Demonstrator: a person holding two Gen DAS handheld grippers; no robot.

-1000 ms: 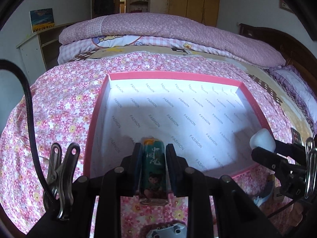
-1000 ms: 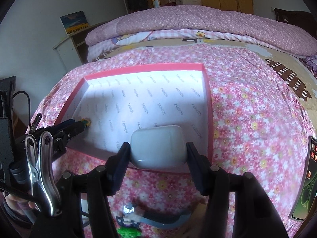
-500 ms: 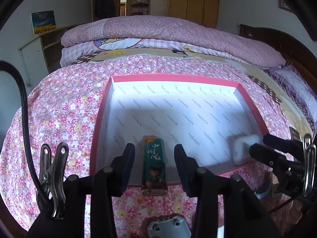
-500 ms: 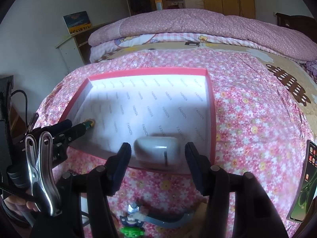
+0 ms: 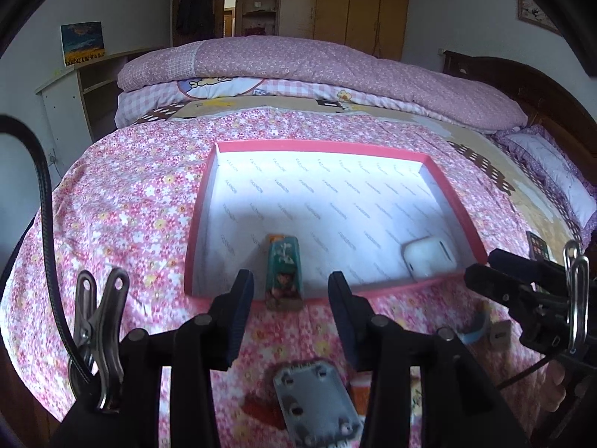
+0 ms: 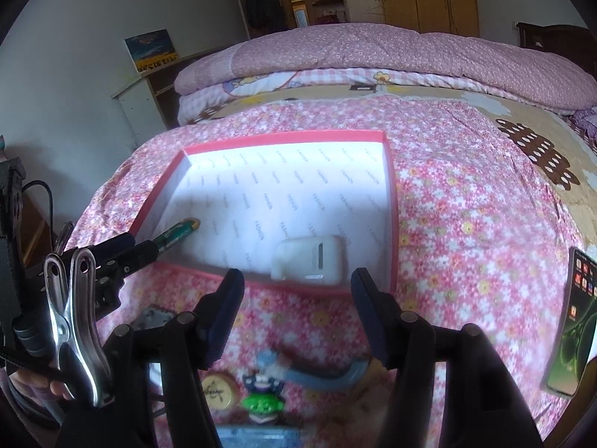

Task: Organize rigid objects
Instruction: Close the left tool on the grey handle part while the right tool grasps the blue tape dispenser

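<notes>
Pink-rimmed box (image 5: 451,201) holds the lighter (image 5: 283,268) and white earbud case (image 6: 311,259); both grippers' fingers (image 5: 238,298) apart, empty; trinkets on the bed (image 6: 466,201) remain.

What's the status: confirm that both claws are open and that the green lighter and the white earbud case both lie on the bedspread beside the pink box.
Wrong on one point: the green lighter and white earbud case lie inside the pink box, against its near wall, as the left wrist view shows. Left claw and right claw are open.
</notes>
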